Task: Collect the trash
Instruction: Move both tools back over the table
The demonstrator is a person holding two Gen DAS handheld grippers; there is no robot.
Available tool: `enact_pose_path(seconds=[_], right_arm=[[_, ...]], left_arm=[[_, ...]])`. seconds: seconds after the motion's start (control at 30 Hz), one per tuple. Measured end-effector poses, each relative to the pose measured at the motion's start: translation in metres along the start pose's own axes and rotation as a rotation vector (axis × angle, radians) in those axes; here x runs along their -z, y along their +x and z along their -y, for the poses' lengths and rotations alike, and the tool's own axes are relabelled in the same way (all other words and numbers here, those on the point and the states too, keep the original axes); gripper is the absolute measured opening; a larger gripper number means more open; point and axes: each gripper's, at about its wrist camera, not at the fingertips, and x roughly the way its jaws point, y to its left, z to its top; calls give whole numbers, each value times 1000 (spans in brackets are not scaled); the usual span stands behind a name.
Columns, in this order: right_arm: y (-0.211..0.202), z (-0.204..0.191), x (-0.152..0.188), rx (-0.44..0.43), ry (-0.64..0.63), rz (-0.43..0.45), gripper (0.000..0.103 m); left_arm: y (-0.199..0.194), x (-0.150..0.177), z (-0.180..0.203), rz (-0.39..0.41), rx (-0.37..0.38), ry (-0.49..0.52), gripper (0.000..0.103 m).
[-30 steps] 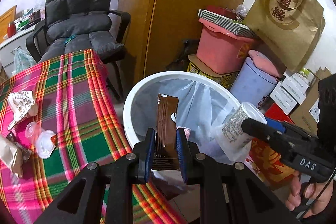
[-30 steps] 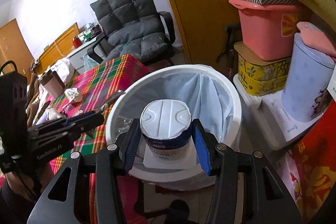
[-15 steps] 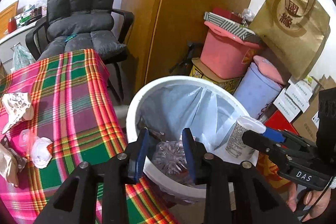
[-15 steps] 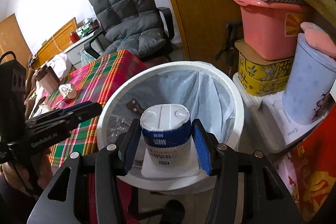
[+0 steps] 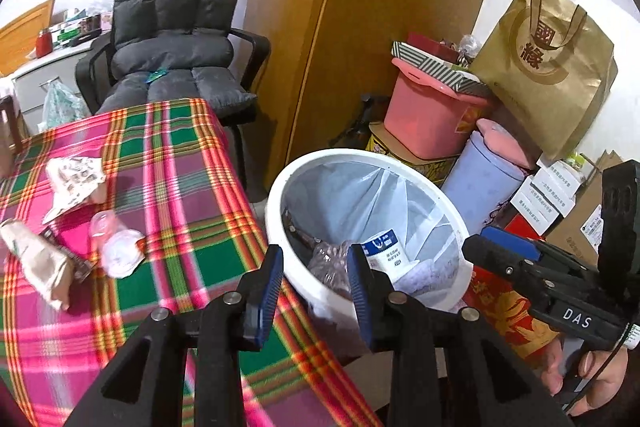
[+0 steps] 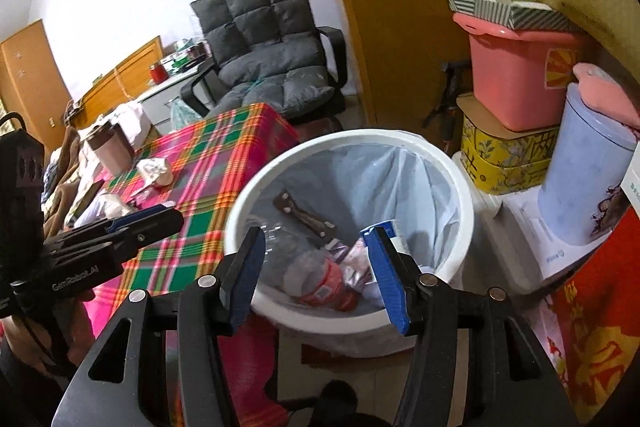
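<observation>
My left hand-held gripper [image 5: 314, 281] hung open and empty; my right hand-held gripper [image 6: 316, 267] was opening, empty, above the bin [image 6: 456, 171].

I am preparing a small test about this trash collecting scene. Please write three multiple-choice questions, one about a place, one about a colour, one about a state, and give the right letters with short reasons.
1. Where does the white and blue cup lie?
A. on the tablecloth
B. inside the white bin
C. on the grey chair

2. What colour is the tub under the striped box?
A. pink
B. green
C. black

3. What is between the fingers of the left gripper?
A. a brown wrapper
B. a bottle
C. nothing

Answers: 1 B, it rests on the trash in the liner. 2 A, its walls are pink. 3 C, its pads stand apart over the bin rim.
</observation>
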Motion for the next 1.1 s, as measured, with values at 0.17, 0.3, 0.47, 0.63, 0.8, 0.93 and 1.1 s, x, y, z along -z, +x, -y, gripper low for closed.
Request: enact_pose_path(seconds=[0.17, 0.3, 0.47, 0.63, 0.8, 0.93, 1.1], right_arm=[[-8, -17, 4, -25, -33, 7, 56], [-13, -31, 6, -44, -61, 14, 56], [-18, -47, 10, -73, -86, 23, 56], [-21, -59, 15, -88, -98, 33, 56], [-21, -69, 19, -100, -110, 32, 56], [-22, -78, 22, -113, -124, 31, 56], [-22, -90, 26, -132, -145, 20, 56]], left_arm=[[-23, 11, -6, 18, -19, -16, 33], [-40, 20, -13, 31, -40, -29, 33], [-61, 30, -19, 53, -56, -43, 33], [-75, 40, -27, 66, -74, -52, 33], [-88, 49, -32, 73, -92, -53, 33], [-96, 56, -38, 79, -106, -59, 33], [-106, 66, -47, 81, -123, -82, 33]])
